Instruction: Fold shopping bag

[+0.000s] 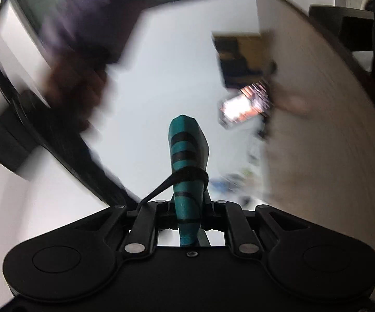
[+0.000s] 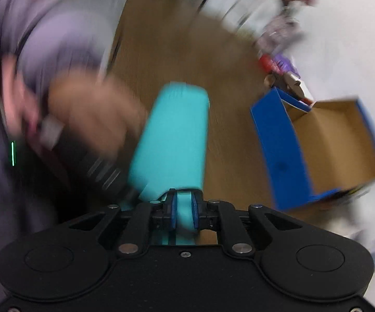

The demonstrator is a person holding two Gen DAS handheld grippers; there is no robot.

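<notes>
Left wrist view: the left gripper (image 1: 187, 223) has its jaws pressed together on a teal shopping bag (image 1: 187, 161) with black stripes, bunched into a narrow roll that sticks forward past the fingers; a black strap (image 1: 184, 175) wraps around it. Everything beyond is motion-blurred: a dark sleeve and hand (image 1: 75, 88) at upper left, a pale surface behind, a tan wooden surface (image 1: 317, 135) at right. Right wrist view: the right gripper (image 2: 183, 213) pinches plain teal fabric of the shopping bag (image 2: 171, 140) between blue pads (image 2: 173, 214), the fold standing forward above a brown tabletop (image 2: 187, 65). An open blue cardboard box (image 2: 317, 150) sits to the right, well apart. A blurred hand (image 2: 91, 114) is close beside the fabric at left. Each tool seems to grip one end so the bag stays taut and compact for the next fold, though the blur hides how many folds are already made
</notes>
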